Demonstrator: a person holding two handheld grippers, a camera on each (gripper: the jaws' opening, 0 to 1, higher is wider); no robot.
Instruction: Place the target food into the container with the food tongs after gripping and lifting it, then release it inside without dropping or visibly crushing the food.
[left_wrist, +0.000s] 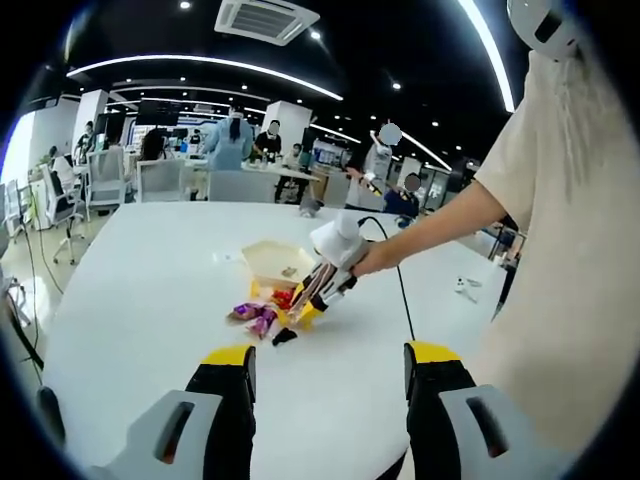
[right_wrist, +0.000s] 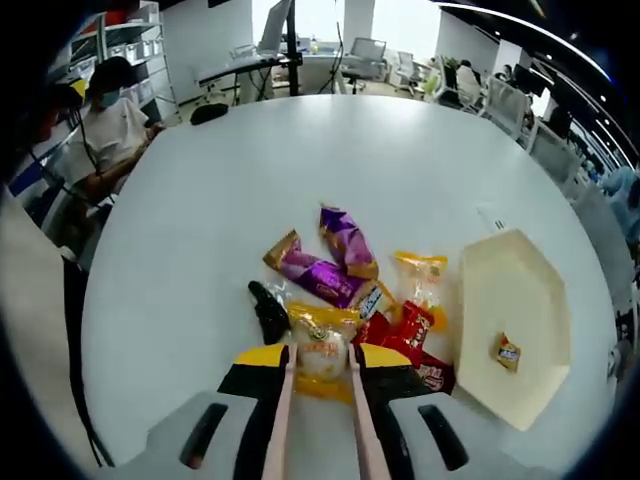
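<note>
In the right gripper view, my right gripper is shut on a pair of pale food tongs. The tong tips stand on either side of a yellow-wrapped pastry at the near edge of a snack pile. The pile holds purple packs, red packs and a black piece. To the right lies a cream hexagonal container holding one small wrapped snack. In the left gripper view, my left gripper stands open above the table, and the right gripper reaches over the pile in front of the container.
The snacks lie on a wide white table. The left gripper view shows a black cable trailing from the right gripper and a small white object on the table. A seated person is at the table's edge. Office chairs and desks stand behind.
</note>
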